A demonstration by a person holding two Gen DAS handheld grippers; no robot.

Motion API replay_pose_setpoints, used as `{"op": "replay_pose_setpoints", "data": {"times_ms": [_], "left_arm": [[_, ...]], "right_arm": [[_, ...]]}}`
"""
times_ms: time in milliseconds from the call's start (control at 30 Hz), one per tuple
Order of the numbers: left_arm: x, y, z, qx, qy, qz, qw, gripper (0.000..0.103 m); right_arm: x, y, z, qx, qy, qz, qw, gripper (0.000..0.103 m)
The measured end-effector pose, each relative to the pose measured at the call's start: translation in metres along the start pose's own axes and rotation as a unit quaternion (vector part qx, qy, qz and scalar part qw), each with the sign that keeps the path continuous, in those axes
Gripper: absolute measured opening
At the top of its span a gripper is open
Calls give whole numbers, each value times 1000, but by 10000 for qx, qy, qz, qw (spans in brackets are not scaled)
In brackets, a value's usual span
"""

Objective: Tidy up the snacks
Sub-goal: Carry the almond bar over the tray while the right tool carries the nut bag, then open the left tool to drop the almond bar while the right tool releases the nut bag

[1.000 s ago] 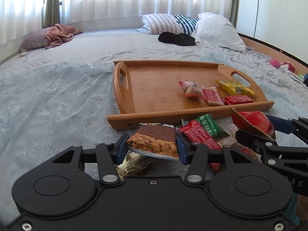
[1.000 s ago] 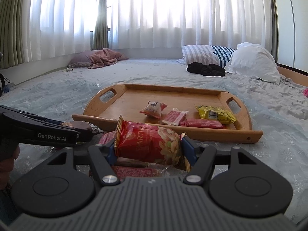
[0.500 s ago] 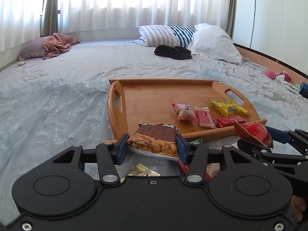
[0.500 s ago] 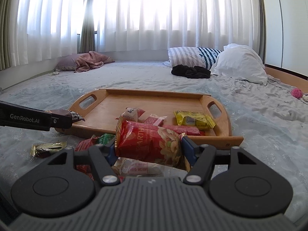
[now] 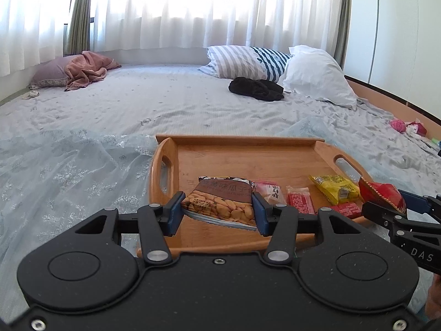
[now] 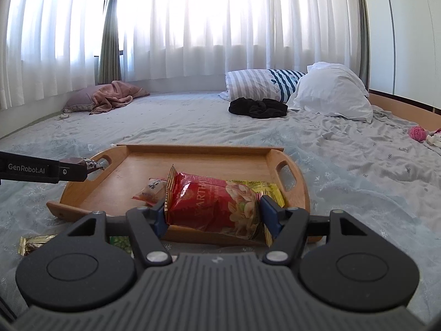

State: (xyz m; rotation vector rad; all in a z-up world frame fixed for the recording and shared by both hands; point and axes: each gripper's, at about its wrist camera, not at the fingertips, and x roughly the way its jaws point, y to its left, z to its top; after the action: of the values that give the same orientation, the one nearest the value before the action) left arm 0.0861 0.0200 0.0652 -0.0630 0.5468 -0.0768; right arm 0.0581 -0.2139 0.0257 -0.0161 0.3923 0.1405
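A wooden tray (image 5: 248,151) lies on the bed; it also shows in the right wrist view (image 6: 198,157). My left gripper (image 5: 217,212) is shut on a brown seed packet (image 5: 220,202) held over the tray's near edge. My right gripper (image 6: 213,213) is shut on a red nut packet (image 6: 217,201), also above the tray's near edge; it shows at the right of the left wrist view (image 5: 381,193). In the tray lie a yellow packet (image 5: 335,187), a pink packet (image 5: 271,194) and red packets (image 5: 299,202).
A gold packet (image 6: 34,244) and a green packet (image 6: 120,242) lie on the bedsheet in front of the tray. Pillows (image 5: 317,82), black clothing (image 5: 256,88) and a pink blanket (image 5: 88,69) lie far back. Pink yarn (image 6: 417,132) lies at the right.
Both grippers have risen and moved forward with their packets, from over the loose snacks on the sheet to above the tray's near edge.
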Motion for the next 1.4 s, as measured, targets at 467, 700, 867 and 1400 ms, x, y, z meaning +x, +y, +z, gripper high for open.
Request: {"op": "replay_pose_setpoints", "data": {"times_ms": [467, 700, 867, 1400], "left_arm": [[60, -1, 11, -175, 122, 366, 9991, 49], [83, -1, 11, -168, 203, 489, 9985, 49], [94, -4, 8, -92, 236, 564, 9981, 49], [110, -9, -1, -3, 380, 518, 9979, 49]], "right_arm": [[96, -40, 47, -2, 545, 119, 9984, 69], [144, -45, 57, -21, 978, 222, 9950, 69], [169, -46, 55, 16, 1232, 225, 9921, 69], [181, -36, 46, -107, 1314, 259, 9909, 70]]}}
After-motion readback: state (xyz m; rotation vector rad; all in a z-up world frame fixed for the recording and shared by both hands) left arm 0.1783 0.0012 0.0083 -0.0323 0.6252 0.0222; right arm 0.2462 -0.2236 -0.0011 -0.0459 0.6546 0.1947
